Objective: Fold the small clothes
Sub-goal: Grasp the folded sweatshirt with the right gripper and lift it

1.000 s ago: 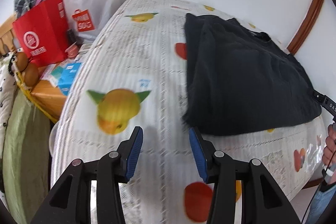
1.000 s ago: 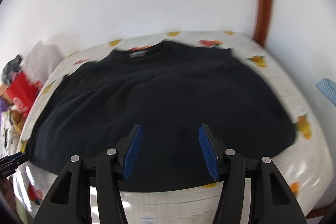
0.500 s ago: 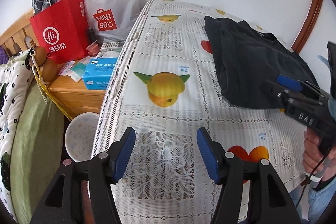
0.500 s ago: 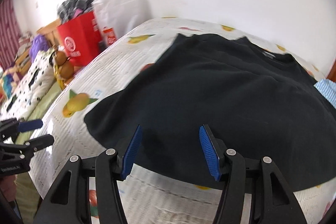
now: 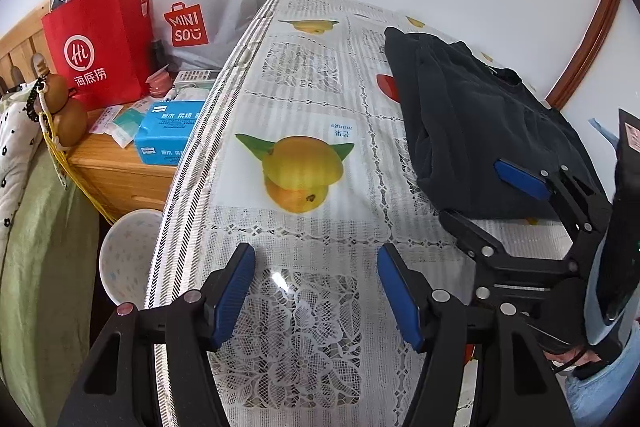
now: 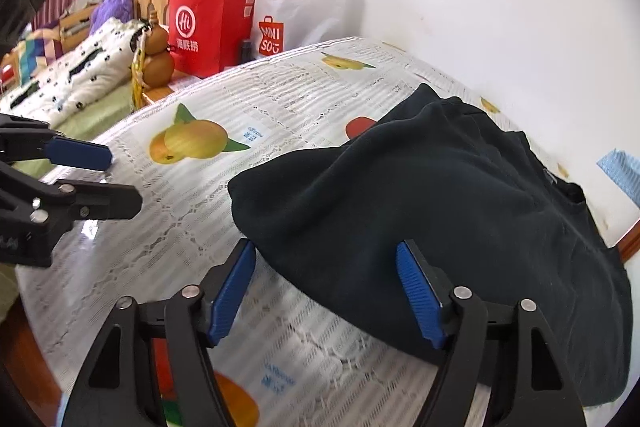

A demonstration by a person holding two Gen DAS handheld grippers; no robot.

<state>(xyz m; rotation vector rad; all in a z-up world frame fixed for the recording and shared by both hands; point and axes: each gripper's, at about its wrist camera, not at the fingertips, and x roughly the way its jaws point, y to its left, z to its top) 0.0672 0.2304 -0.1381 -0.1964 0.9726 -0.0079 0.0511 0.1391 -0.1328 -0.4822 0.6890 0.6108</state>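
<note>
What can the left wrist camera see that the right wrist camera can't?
Only the left wrist view shows the blue tissue box on the wooden nightstand, and the white bowl below the table edge.

Only the right wrist view shows the purple fluffy thing and the white quilt with black spots spread on the bed.

Both show the black shirt lying on the fruit-print tablecloth, the red bag, the white MINISO bag and the brown gourd. The left gripper and the right gripper have just been opening, with nothing held between the pads.

Both hand-held grippers, left and right: black angular frames, ribbed blue pads, silver screws; pale blue denim behind.
</note>
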